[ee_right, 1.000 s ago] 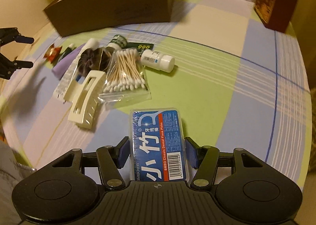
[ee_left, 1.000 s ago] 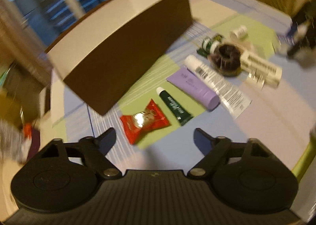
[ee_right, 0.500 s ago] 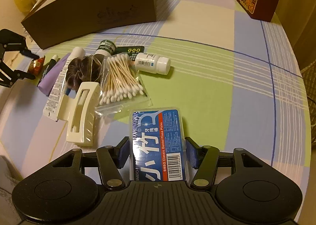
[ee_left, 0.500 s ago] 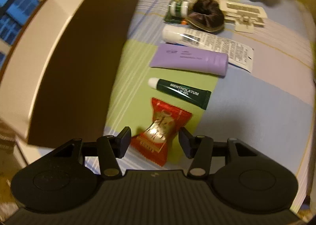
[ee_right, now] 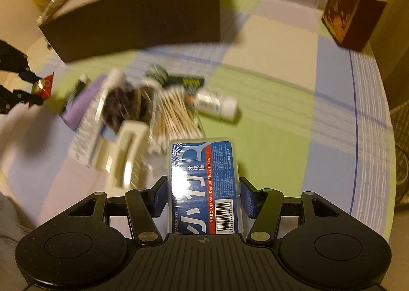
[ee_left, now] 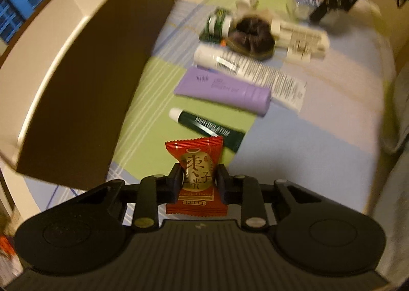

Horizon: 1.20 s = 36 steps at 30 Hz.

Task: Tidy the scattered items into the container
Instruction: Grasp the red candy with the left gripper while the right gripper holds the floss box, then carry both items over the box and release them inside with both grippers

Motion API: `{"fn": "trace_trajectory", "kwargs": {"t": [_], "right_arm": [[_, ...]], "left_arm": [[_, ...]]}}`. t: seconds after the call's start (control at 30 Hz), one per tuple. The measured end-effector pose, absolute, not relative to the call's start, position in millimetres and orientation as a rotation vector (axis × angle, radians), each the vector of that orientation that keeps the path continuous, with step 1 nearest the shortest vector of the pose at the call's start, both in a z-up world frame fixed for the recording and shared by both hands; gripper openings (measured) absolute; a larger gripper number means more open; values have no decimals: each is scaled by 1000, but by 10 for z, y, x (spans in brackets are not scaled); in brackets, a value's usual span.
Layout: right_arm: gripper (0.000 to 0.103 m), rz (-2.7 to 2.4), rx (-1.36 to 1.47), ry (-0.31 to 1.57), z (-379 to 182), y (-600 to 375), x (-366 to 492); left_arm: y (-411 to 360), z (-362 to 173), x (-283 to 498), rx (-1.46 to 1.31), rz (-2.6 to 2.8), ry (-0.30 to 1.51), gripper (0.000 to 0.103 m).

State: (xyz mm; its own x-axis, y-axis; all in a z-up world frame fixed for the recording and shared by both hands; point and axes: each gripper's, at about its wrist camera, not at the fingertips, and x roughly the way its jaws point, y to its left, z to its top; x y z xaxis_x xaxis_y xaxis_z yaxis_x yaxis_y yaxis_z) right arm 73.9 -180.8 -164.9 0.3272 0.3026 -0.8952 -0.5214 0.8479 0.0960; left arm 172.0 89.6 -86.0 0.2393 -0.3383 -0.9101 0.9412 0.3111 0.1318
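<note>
The brown box (ee_right: pixel 143 12) stands at the far side of the checked cloth (ee_right: pixel 268 117). The right gripper (ee_right: pixel 203 195) clamps the blue floss-pick pack (ee_right: pixel 204 183); the left gripper (ee_left: pixel 198 182) pinches the red candy (ee_left: pixel 195 176) near the box.

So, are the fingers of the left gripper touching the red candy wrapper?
Touching. In the left wrist view, both fingers of the left gripper press against the sides of the red candy wrapper, with no gap visible.

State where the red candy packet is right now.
In the left wrist view, the red candy packet sits clamped in the left gripper, just in front of the green tube, right of the brown box.
</note>
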Motion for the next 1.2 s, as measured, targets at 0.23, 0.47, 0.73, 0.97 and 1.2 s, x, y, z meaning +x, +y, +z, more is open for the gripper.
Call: {"fn": "trace_trajectory", "kwargs": {"t": [0.23, 0.47, 0.73, 0.97, 1.2], "right_arm": [[60, 668, -176, 1045, -1184, -1628, 1021], [60, 829, -116, 988, -724, -1323, 1432], [60, 943, -151, 907, -330, -842, 1943], [60, 938, -200, 879, -328, -353, 2499], [60, 917, -246, 941, -632, -35, 2862]], "left_arm": [[921, -331, 1709, 631, -950, 876, 23], [915, 183, 1887, 510, -868, 811, 23], [853, 552, 2255, 453, -832, 773, 23], [740, 658, 2693, 461, -776, 756, 24], [685, 538, 3207, 409, -728, 803, 24]]}}
